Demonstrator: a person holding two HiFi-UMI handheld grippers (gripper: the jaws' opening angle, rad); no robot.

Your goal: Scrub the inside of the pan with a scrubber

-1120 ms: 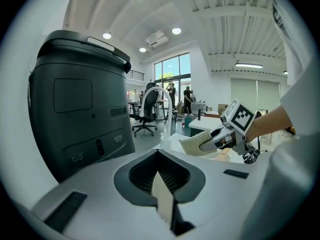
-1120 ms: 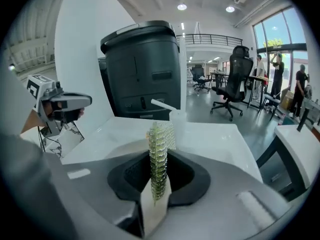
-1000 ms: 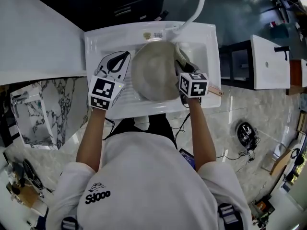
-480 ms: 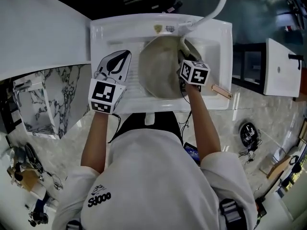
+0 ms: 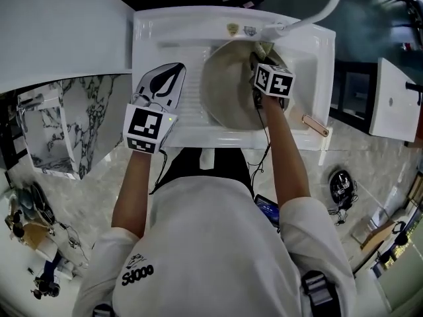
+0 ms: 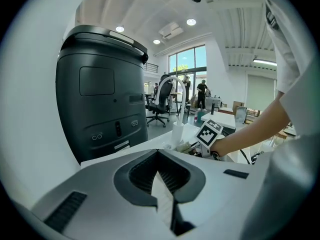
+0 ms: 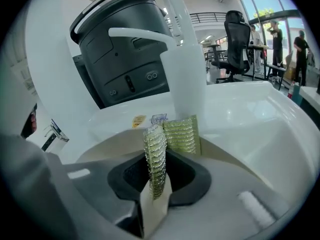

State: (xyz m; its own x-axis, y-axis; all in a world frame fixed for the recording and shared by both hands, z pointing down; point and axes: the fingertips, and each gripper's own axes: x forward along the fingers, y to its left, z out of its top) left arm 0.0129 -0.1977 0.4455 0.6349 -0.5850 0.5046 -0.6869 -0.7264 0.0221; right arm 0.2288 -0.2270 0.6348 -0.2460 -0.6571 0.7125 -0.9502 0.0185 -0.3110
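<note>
A beige pan (image 5: 228, 91) lies in the white sink (image 5: 317, 58), its copper handle (image 5: 315, 125) sticking out over the near right rim. My right gripper (image 5: 258, 58) reaches into the pan near its far rim, shut on a green-yellow scrubber (image 5: 264, 47). In the right gripper view the folded scrubber (image 7: 180, 133) stands pinched between the jaws of the right gripper (image 7: 156, 181), with the pan's wall (image 7: 227, 156) just beyond. My left gripper (image 5: 173, 71) hovers over the ribbed drainboard left of the pan, and the left gripper (image 6: 159, 154) is shut with nothing in it.
A white faucet (image 5: 310, 12) arches over the sink's far right; its spout (image 7: 187, 79) hangs right in front of the scrubber. A dark grey machine (image 6: 100, 89) stands behind the sink. A marble-patterned surface (image 5: 66, 131) lies to the left.
My right gripper has carried the scrubber from the pan's right side toward its far rim. The left gripper stays over the drainboard.
</note>
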